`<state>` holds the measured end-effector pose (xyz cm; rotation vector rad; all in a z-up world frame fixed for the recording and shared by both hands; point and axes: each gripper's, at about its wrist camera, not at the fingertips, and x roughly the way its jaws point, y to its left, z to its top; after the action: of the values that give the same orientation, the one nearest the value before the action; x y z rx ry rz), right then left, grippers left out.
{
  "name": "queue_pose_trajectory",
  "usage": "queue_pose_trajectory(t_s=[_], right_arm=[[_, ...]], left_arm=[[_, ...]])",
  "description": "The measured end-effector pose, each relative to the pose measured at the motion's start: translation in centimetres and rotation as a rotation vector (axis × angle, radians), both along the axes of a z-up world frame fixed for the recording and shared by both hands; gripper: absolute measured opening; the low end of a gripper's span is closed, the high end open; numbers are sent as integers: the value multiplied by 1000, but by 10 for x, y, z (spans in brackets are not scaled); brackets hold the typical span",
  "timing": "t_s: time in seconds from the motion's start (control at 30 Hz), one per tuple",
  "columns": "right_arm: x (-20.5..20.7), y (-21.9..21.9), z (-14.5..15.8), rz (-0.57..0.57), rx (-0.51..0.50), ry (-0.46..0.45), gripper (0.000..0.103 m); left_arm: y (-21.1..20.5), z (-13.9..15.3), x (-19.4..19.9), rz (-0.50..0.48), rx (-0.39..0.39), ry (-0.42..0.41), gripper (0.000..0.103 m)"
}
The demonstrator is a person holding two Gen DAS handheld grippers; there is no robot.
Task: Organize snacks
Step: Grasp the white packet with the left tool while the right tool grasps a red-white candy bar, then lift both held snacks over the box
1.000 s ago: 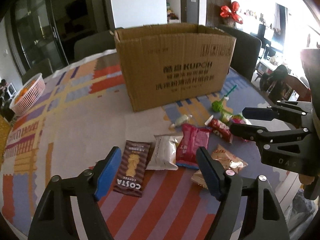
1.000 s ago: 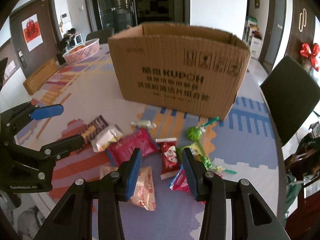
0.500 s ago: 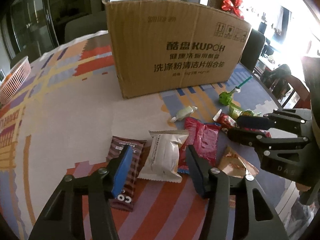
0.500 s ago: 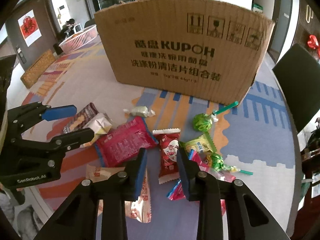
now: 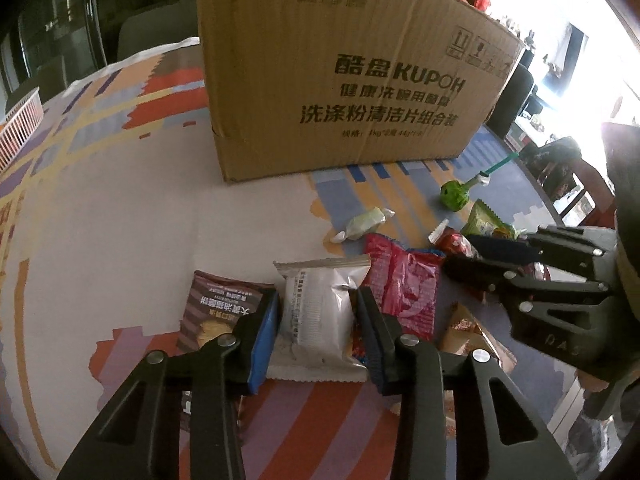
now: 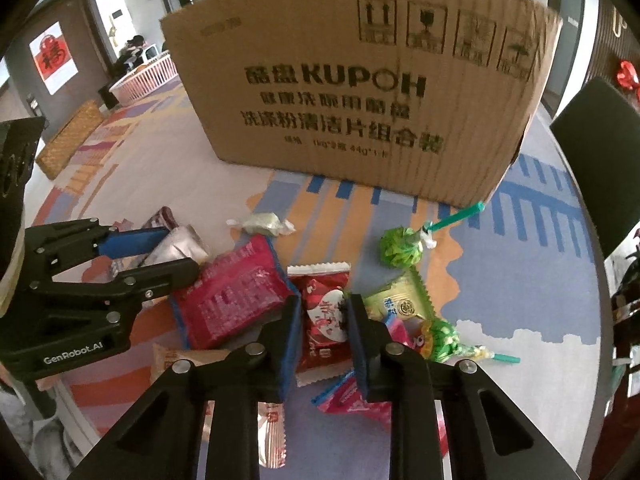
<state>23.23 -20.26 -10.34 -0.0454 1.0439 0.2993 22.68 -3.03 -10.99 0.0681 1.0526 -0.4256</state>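
Snack packets lie scattered on the patterned tablecloth in front of a brown cardboard box [image 5: 340, 80] [image 6: 360, 100]. My left gripper [image 5: 316, 296] [image 6: 180, 248] is closing on a white packet [image 5: 320, 276], and both pads press its sides. A brown coffee packet [image 5: 216, 308] lies to its left and a large red packet [image 5: 404, 280] [image 6: 228, 300] to its right. My right gripper [image 6: 324, 300] [image 5: 458, 254] is shut on a small red packet [image 6: 320, 280] with a white heart. A yellow-green packet [image 6: 400, 300] and a green lollipop [image 6: 400, 246] lie beside it.
A pale green candy [image 5: 364, 224] lies nearer the box. A pink packet [image 6: 352, 396] and a tan packet [image 6: 188, 360] lie under my right gripper. A white basket [image 5: 20, 132] stands far left, a dark chair [image 6: 600, 140] at the right table edge.
Both grippers sank toward the snacks and narrowed. The left jaws came in around the white packet, the right jaws around the small red packet.
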Motion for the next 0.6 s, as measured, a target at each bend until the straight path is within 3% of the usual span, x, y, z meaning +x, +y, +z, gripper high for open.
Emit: queue_pose_trajectory(t_s=[0.37, 0.6], right_arm=[[-1, 3, -3, -17, 3, -21, 22], [-8, -3, 17, -39, 33, -76, 22]], left_arm=[[1, 4, -2, 24, 1, -9, 33], [4, 32, -17, 45, -14, -88, 33]])
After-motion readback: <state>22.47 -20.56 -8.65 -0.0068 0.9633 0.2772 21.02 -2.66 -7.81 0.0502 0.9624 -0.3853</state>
